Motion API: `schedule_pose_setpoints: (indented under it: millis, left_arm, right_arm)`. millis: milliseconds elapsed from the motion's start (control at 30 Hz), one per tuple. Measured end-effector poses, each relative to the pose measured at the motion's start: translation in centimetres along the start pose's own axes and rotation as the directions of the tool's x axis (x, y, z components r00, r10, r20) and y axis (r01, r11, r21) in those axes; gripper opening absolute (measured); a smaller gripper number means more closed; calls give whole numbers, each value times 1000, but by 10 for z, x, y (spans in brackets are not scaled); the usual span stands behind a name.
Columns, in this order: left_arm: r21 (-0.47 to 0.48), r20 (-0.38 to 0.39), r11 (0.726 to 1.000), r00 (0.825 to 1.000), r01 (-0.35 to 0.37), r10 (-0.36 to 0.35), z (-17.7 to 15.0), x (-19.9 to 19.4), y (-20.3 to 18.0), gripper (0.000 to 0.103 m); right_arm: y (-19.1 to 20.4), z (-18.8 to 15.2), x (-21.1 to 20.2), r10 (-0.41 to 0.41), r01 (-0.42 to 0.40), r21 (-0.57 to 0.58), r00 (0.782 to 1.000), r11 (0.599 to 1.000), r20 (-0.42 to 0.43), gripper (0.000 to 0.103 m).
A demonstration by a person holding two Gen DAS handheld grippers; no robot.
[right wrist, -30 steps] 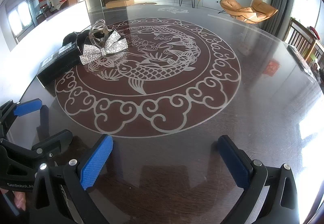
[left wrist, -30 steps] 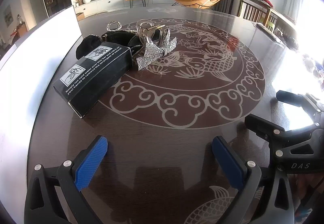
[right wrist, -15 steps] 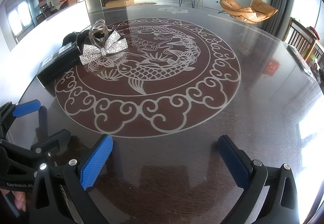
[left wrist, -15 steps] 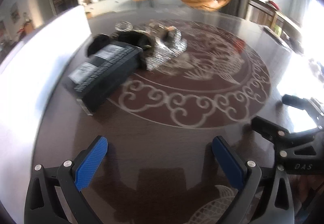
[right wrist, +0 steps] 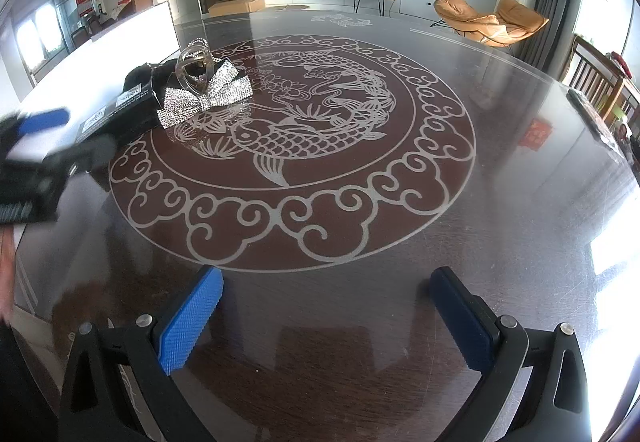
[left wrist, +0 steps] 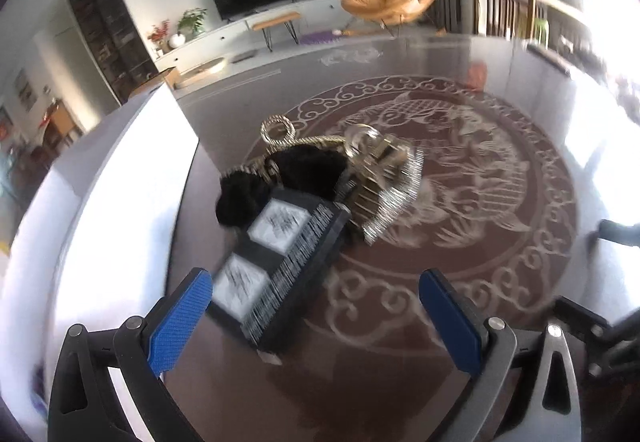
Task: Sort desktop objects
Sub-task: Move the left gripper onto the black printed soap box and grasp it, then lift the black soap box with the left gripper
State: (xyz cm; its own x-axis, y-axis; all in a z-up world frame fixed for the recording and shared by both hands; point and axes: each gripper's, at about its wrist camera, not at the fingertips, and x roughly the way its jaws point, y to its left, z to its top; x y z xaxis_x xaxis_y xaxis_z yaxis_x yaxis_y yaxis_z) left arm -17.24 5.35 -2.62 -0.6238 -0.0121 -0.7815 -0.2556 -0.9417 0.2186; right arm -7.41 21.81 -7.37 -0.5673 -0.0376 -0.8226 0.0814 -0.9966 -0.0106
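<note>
A long black box [left wrist: 280, 262] with white labels lies on the dark round table [left wrist: 400, 382], its near end just ahead of my left gripper [left wrist: 316, 294], which is open and blurred. Behind the box sit a black furry item [left wrist: 308, 166], a gold chain [left wrist: 280, 132] and a rhinestone bow with a clear piece [left wrist: 384, 178]. In the right wrist view the black box [right wrist: 116, 114], the bow [right wrist: 204, 98] and the clear piece [right wrist: 195, 72] lie at the far left. My right gripper [right wrist: 324, 294] is open over bare table. The left gripper [right wrist: 36, 158] shows blurred at that view's left edge.
A white panel [left wrist: 120, 202] stands along the table's left edge, close to the box. The table top carries an inlaid fish pattern [right wrist: 296, 138]. Part of my right gripper [left wrist: 600, 326] shows at the left wrist view's right edge. Chairs [right wrist: 600, 82] stand at the far right.
My left gripper has moved forward and left toward the black box, which now looms large between its fingers. The right gripper has stayed put.
</note>
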Motion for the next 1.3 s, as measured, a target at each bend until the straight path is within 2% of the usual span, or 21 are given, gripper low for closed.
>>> schedule_pose_setpoints:
  millis: [133,200,333,367,400,533,633,733,833,933,967,1033,1167,1300]
  left_arm:
    - [-10,-109,997,990,83,-84,17,33,12,103]
    - [34,-115,999,993,35,-31,18,45,10,103]
    - [14,-126,998,990,59,-57,18,55,13,102]
    - [-11,-101,998,993,55,-56,17,52,16,83]
    - [-21,-80,999,996,28,-29,16,49,18,76]
    - [-58,-34,998,999,-23,21,-3,33,16,63]
    - [-125,-36,991,998,-51,47,-26,17,13,61]
    - [-228,-48,973,999,-31,20,-53,4,13,62]
    - [-331,-30,944,999,18,-29,-74,-2,21,62]
    - [-332,-34,943,999,0,-12,-81,-6,21,69]
    - [-336,-37,942,999,1,-14,-83,-6,21,84]
    - [-344,-63,939,998,-3,-20,-83,0,21,98]
    - [-336,-68,942,997,5,-30,-93,-2,24,103]
    - [-335,-67,942,997,8,-33,-91,3,21,103]
  right_arm:
    - [0,0,0,0,0,0,1000,1000,0,103]
    - [0,1,1,0,0,0,1000,1000,0,103]
    - [-1,-1,1,-3,3,4,1000,1000,2,103]
    - [-1,0,1,-5,5,6,1000,1000,3,103]
    - [-2,0,1,-8,8,10,1000,1000,6,103]
    - [-4,1,-2,-12,12,16,1000,1000,24,103]
    - [-3,1,-3,-17,17,14,999,1000,32,103]
    - [-2,3,1,-23,23,9,1000,1000,18,103]
    - [1,3,3,-21,21,4,1000,1000,6,103]
    - [1,3,4,-20,20,6,1000,1000,5,103]
    - [1,3,4,-20,20,6,1000,1000,5,103]
    - [1,3,4,-18,18,7,1000,1000,4,103]
    - [1,2,5,-13,13,11,1000,1000,1,103]
    - [2,2,5,-13,13,11,1000,1000,2,103]
